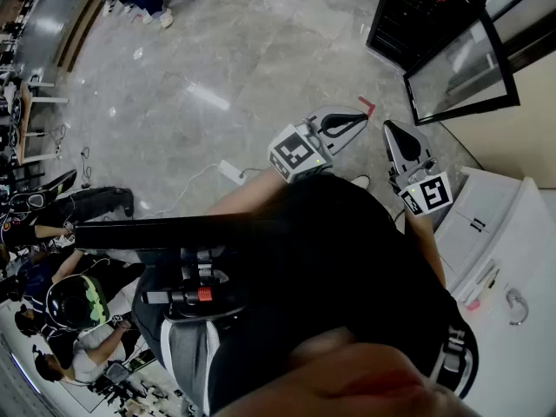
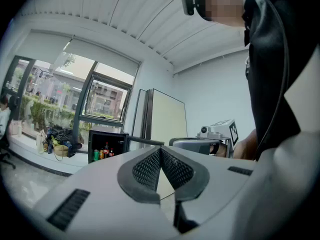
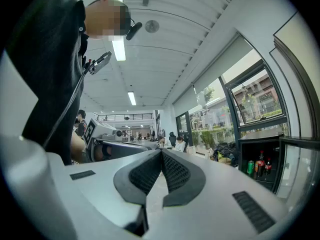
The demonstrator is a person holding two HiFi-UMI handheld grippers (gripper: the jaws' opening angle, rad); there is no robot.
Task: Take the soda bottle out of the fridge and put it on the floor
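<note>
Left gripper point(image 1: 362, 113) at frame centre, jaws pressed together, empty, right gripper point(image 1: 391, 129) just beside it, likewise closed on nothing, mini fridge point(image 1: 401, 26) upper right, door point(image 1: 460, 69) stood open, probable soda bottle point(image 3: 260, 163) inside among cans point(image 3: 250, 167).

Brightly and evenly lit. Fed by daylight through the windows point(image 2: 102, 101) at left of the left gripper view and at right of the right gripper view. Blown out at the ceiling strip light point(image 3: 119, 49), upper centre there. Streaked with soft glare on the polished floor point(image 1: 208, 94) in the head view. Bent hard by fisheye, black at the corners, soft up close.
</note>
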